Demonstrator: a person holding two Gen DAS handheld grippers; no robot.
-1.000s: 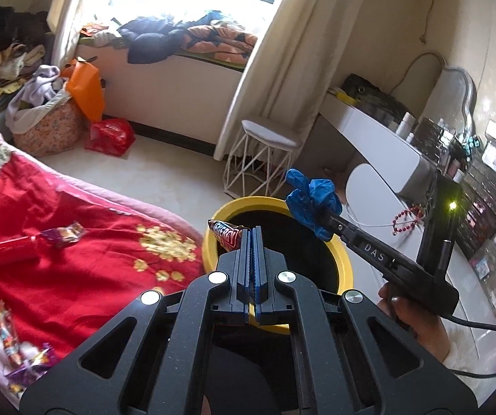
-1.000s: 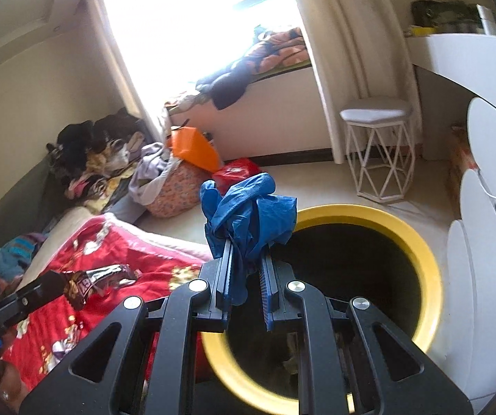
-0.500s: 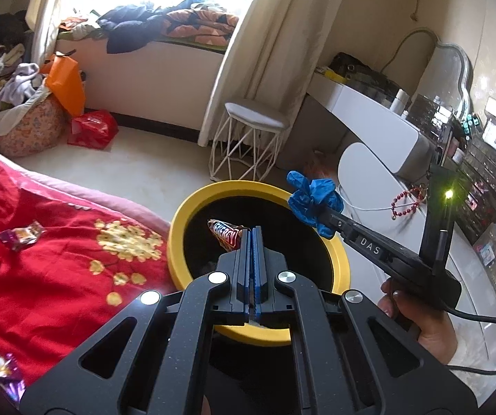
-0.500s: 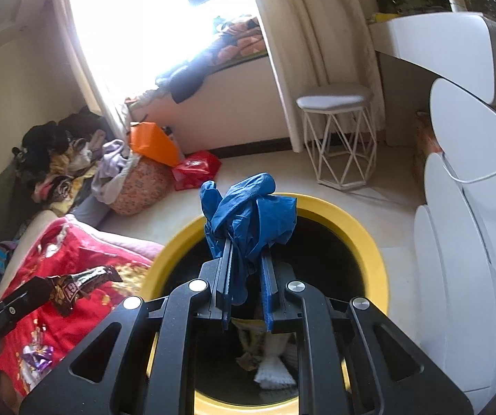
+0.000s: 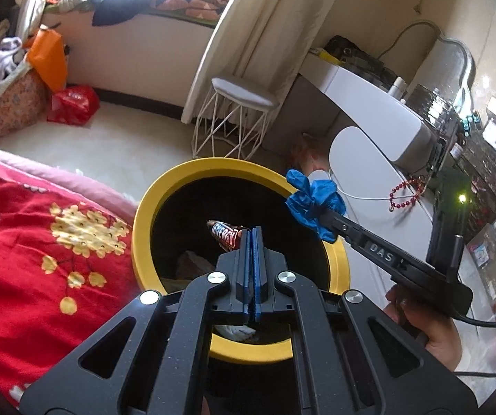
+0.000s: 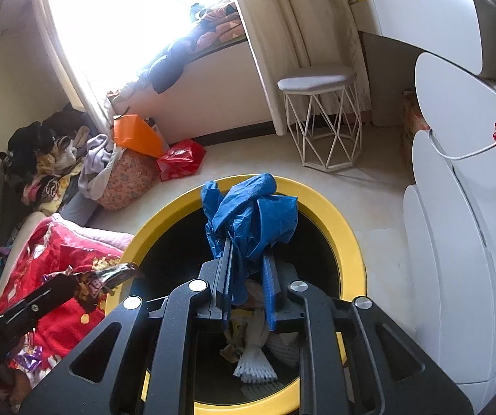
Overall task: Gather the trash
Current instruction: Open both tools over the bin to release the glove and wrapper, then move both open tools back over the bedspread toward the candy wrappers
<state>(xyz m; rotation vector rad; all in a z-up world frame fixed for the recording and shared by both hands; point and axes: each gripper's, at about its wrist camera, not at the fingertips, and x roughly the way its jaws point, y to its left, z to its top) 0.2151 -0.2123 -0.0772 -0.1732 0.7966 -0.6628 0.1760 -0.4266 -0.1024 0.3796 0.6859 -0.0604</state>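
Left hand-held gripper (image 5: 252,233) pinches candy wrapper (image 5: 225,234) over yellow bin (image 5: 144,204); right hand-held gripper (image 6: 248,259) opening around blue glove (image 6: 251,207).

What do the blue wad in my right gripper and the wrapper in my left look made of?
Blue wad: thin, soft plastic or rubbery film, likely a disposable glove; it crumples into limp folds with a dull sheen. Candy wrapper: glossy printed plastic film, shiny and creased, pinched flat at the fingertips.

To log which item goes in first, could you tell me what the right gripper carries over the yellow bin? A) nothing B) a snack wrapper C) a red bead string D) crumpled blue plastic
D: crumpled blue plastic sits between the opening jaws of the right gripper, above the yellow bin.
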